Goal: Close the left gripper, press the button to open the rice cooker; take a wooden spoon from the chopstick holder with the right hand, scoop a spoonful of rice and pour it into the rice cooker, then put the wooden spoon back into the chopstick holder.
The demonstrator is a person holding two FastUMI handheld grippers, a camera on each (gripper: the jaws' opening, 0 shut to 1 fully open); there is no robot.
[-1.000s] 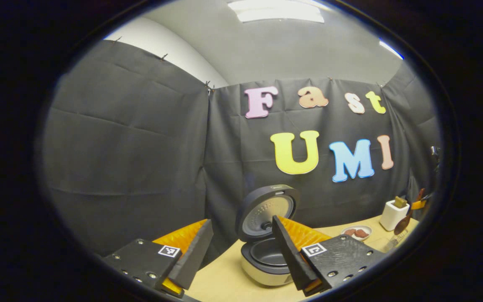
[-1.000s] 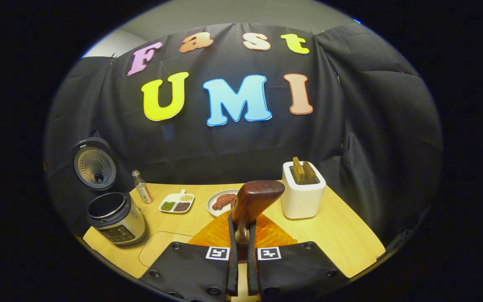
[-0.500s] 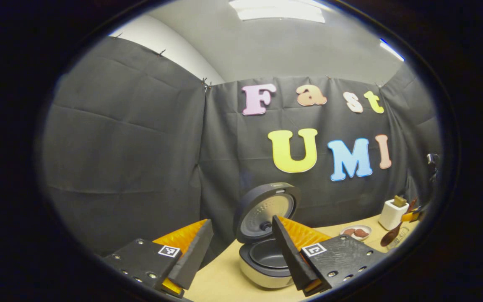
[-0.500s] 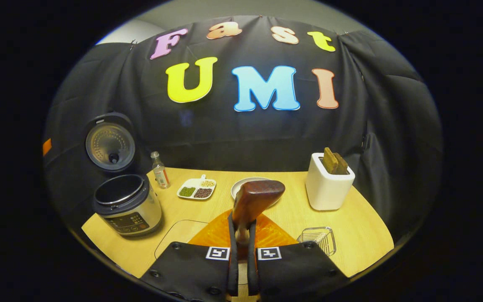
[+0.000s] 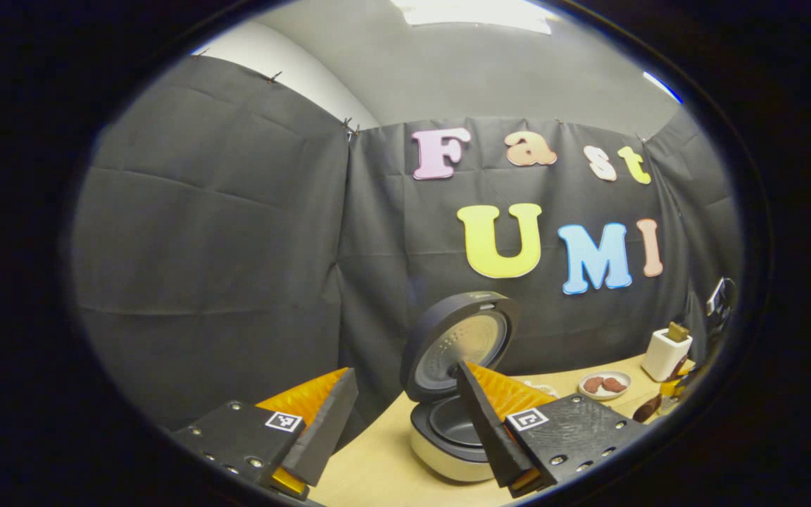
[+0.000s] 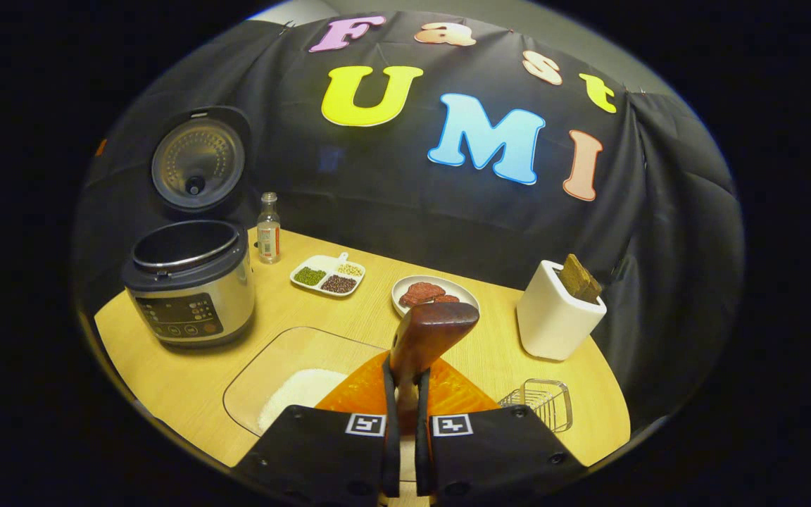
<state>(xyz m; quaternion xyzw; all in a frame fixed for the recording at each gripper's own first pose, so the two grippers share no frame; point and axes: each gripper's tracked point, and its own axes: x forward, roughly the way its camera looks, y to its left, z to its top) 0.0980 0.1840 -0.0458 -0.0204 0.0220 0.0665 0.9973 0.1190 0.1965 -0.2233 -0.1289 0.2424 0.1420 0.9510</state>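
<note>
In the right gripper view my right gripper (image 6: 403, 405) is shut on the wooden spoon (image 6: 428, 336), whose dark bowl stands up in front of the fingers. Below it lies a clear tray of white rice (image 6: 300, 394). At the left the rice cooker (image 6: 191, 285) stands with its lid (image 6: 198, 160) raised. The white chopstick holder (image 6: 557, 317) sits at the right with wooden utensils in it. In the left gripper view my left gripper (image 5: 405, 415) is open and empty, held near the open rice cooker (image 5: 451, 436), its right finger overlapping the pot.
A small bottle (image 6: 268, 229), a divided dish of beans (image 6: 328, 274) and a plate of reddish food (image 6: 434, 294) line the back of the wooden table (image 6: 166, 370). A small wire basket (image 6: 539, 403) sits near the front right edge. Black cloth walls surround the table.
The right gripper with the spoon has tilted down and swung left, bringing the rice tray into view below it. The left gripper has hardly moved and stays open.
</note>
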